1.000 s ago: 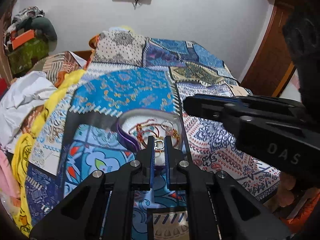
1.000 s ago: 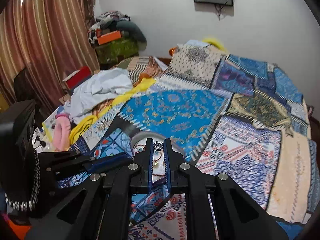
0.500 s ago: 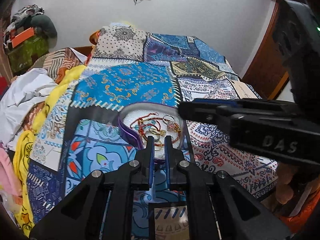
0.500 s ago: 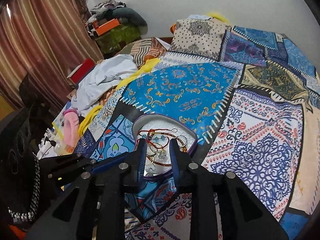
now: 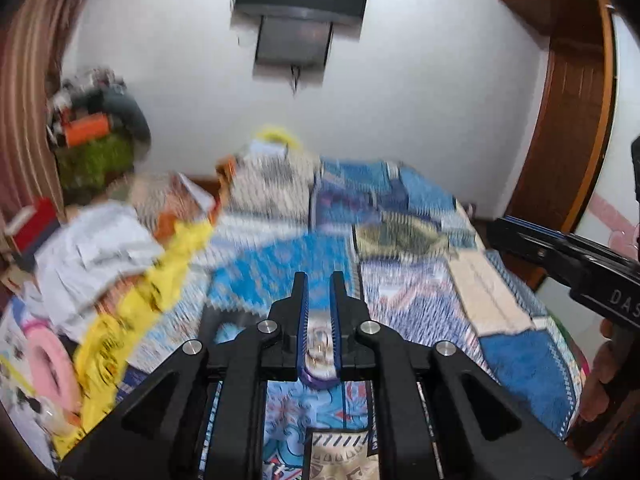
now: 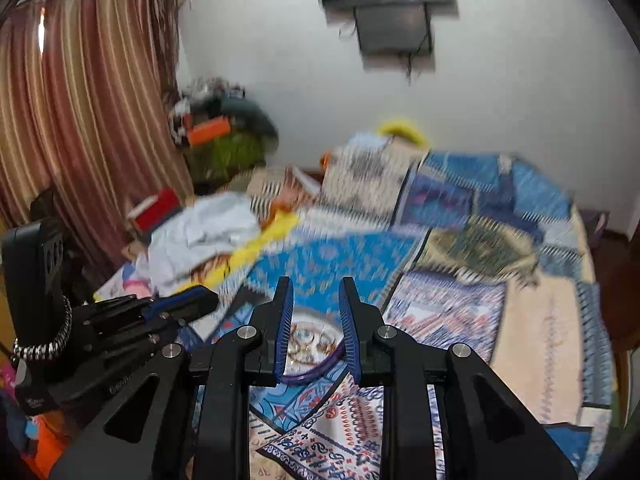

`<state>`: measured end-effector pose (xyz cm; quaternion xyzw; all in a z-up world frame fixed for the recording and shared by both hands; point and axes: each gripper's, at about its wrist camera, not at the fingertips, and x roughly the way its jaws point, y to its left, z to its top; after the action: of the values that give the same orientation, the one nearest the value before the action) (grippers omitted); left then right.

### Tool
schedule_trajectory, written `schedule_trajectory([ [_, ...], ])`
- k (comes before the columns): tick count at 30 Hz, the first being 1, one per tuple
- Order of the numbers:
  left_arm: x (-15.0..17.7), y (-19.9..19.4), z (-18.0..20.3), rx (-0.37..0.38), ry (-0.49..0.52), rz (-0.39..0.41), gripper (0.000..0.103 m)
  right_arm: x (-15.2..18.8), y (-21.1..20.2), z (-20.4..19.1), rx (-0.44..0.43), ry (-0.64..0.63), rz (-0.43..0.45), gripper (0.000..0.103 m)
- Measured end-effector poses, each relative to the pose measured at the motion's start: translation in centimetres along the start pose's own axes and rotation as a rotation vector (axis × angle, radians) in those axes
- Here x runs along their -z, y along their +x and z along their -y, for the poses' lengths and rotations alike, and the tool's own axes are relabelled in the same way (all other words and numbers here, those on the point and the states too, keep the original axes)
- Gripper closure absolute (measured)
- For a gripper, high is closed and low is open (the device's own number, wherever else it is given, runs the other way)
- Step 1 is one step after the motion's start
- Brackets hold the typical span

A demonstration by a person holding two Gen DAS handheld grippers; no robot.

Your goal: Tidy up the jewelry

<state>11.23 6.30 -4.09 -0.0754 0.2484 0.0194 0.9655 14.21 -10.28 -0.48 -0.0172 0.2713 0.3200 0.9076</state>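
A round white tray with a purple rim (image 6: pixel 320 364) lies on the patchwork bedspread and holds several beaded and gold pieces of jewelry (image 6: pixel 310 342). My right gripper (image 6: pixel 316 292) is open and empty, raised above the tray's near side. My left gripper (image 5: pixel 318 284) has its jaws a narrow gap apart with nothing between them; the tray (image 5: pixel 316 380) shows through that gap. Both views are blurred by motion. Each gripper also shows in the other's view, the right one (image 5: pixel 560 248) and the left one (image 6: pixel 168 308).
The bed is covered by a blue patterned bedspread (image 6: pixel 460 264). A pile of white and yellow clothes (image 5: pixel 120 264) lies on its left side. A striped curtain (image 6: pixel 80 120) hangs at the left, a wooden door (image 5: pixel 568 128) stands at the right, a screen (image 5: pixel 300 8) hangs on the wall.
Both grippers have lifted and tilted up, so the wall and screen now fill the upper views. The right gripper's jaws opened and the piece it held is gone. The left gripper's ring is gone too.
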Motion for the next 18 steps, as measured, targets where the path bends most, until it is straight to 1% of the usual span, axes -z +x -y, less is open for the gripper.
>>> schedule_trajectory([
  [1, -0.4, -1.1, 0.3, 0.000, 0.004, 0.031, 0.086, -0.3, -1.4, -0.3, 0.007, -0.002, 0.036, 0.082],
  [2, -0.9, -2.4, 0.7, -0.003, 0.009, 0.066, 0.083, -0.6, -2.9, -0.6, 0.014, -0.006, 0.076, 0.082],
  [3, -1.3, -4.1, 1.3, -0.013, 0.018, 0.115, 0.075, -0.7, -3.9, -0.9, 0.020, -0.009, 0.102, 0.082],
  [4, -1.5, -5.0, 1.5, -0.018, 0.023, 0.138, 0.065, -0.8, -5.2, -1.3, 0.031, -0.016, 0.138, 0.082],
  [5, -1.7, -6.2, 1.9, -0.026, 0.029, 0.171, 0.060, -0.8, -6.4, -1.6, 0.041, -0.022, 0.168, 0.082],
  [7, -1.9, -8.7, 2.7, -0.040, 0.044, 0.232, 0.035, -0.7, -8.5, -2.6, 0.065, -0.041, 0.224, 0.082],
  [8, -1.9, -9.6, 3.0, -0.047, 0.051, 0.252, 0.030, -0.6, -9.3, -2.9, 0.078, -0.051, 0.240, 0.082],
  [9, -1.8, -10.7, 3.4, -0.058, 0.060, 0.279, 0.021, -0.5, -10.1, -3.4, 0.094, -0.059, 0.259, 0.078],
  [10, -1.8, -11.5, 3.7, -0.068, 0.067, 0.300, 0.014, -0.3, -10.9, -3.8, 0.113, -0.066, 0.277, 0.069],
  [11, -1.7, -12.2, 3.9, -0.075, 0.071, 0.315, 0.011, -0.1, -11.4, -4.1, 0.131, -0.070, 0.293, 0.062],
  [12, -1.5, -13.0, 4.1, -0.083, 0.076, 0.335, 0.008, 0.2, -12.0, -4.3, 0.150, -0.072, 0.311, 0.048],
  [13, -1.4, -13.6, 4.4, -0.090, 0.081, 0.349, 0.007, 0.4, -12.5, -4.6, 0.169, -0.075, 0.330, 0.037],
  [14, -1.3, -14.3, 4.6, -0.099, 0.086, 0.363, 0.006, 0.6, -13.0, -4.9, 0.188, -0.077, 0.349, 0.032],
  [16, -1.0, -15.2, 4.8, -0.104, 0.085, 0.379, 0.003, 0.8, -13.7, -5.1, 0.214, -0.076, 0.372, 0.017],
  [17, -0.7, -15.6, 4.8, -0.104, 0.082, 0.383, 0.003, 0.9, -13.9, -5.2, 0.224, -0.075, 0.381, 0.015],
  [18, -0.6, -15.9, 4.8, -0.102, 0.074, 0.385, 0.002, 1.0, -14.1, -5.3, 0.232, -0.074, 0.390, 0.011],
])
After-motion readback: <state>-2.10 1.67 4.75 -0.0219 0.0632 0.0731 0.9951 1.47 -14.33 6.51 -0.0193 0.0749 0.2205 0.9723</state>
